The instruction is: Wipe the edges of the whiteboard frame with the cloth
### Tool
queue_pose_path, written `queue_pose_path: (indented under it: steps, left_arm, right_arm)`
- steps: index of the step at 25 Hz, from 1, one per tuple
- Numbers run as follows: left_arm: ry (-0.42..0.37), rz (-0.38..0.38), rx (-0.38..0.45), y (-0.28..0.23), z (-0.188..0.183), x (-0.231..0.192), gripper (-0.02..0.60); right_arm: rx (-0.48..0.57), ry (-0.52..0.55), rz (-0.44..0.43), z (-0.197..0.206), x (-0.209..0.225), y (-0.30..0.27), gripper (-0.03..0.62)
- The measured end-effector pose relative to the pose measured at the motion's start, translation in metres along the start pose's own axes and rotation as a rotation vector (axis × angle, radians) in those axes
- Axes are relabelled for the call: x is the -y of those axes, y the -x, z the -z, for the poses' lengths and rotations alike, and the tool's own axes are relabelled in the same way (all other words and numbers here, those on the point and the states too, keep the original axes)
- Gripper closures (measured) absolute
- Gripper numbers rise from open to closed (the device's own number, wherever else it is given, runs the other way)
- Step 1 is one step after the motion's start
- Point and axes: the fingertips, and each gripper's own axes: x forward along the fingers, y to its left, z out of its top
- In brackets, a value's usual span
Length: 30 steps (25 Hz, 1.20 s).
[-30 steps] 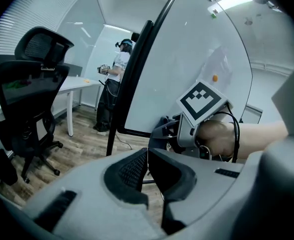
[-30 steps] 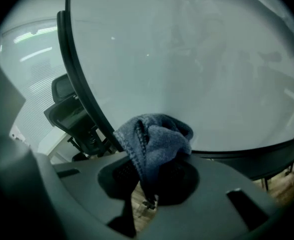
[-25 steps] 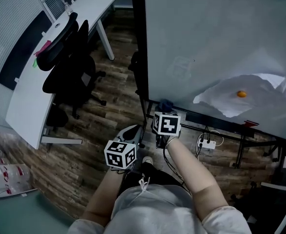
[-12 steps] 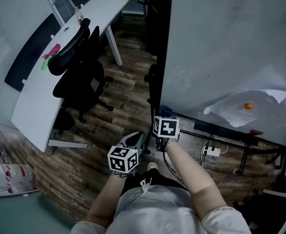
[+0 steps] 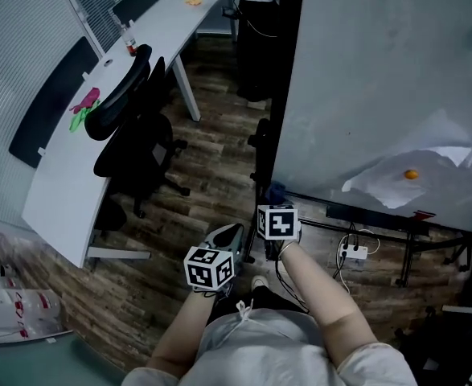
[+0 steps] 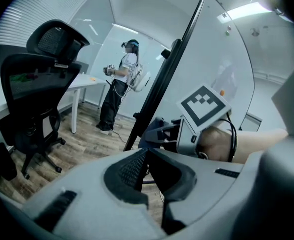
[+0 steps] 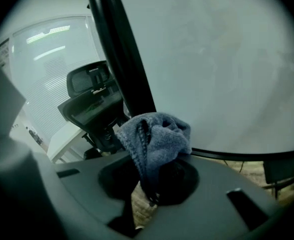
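The whiteboard's black frame [image 5: 287, 79] runs down to its lower left corner, where the blue-grey cloth [image 5: 275, 191] sits against it. My right gripper [image 5: 274, 201] is shut on the cloth [image 7: 157, 139]. In the right gripper view the bunched cloth rises from the jaws at the corner where the upright frame edge [image 7: 117, 44] meets the bottom edge [image 7: 237, 157]. My left gripper [image 5: 227, 234] hangs lower and to the left over the wood floor, shut with nothing in it [image 6: 145, 154]. In the left gripper view the frame [image 6: 172, 79] stands ahead, with the right gripper's marker cube [image 6: 204, 104] beside it.
Black office chairs [image 5: 131, 127] and a long white desk [image 5: 99, 111] stand to the left. A person [image 5: 248, 22] stands at the far end. A power strip with cables [image 5: 354, 252] lies under the board. A paper sheet with an orange magnet [image 5: 412, 174] hangs on it.
The head view has swung up and left, and the person at the far end has come into sight. The right gripper stays at the frame's lower left corner with the cloth; the left gripper holds its place.
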Motion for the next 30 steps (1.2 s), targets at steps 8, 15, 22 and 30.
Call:
queue_pose_path:
  steps: [8,15,22,30]
  left_arm:
    - [-0.07,0.12,0.043,0.008,-0.052,0.034,0.563]
    - [-0.166,0.209,0.165,0.023,-0.115,0.087,0.563]
    - [-0.31,0.295,0.284,0.035,-0.16,0.162,0.563]
    - [-0.444,0.293,0.41,0.047,-0.197,0.214,0.563]
  right_arm:
    - [0.118,-0.02,0.013,-0.019,0.007,0.08,0.525]
    - [0.303,0.024,0.144,-0.042,0.045,0.176,0.525]
    - [0.523,0.031,0.206,-0.062,0.071,0.266,0.525]
    - [0.652,0.039,0.263,-0.082,0.095,0.325,0.525]
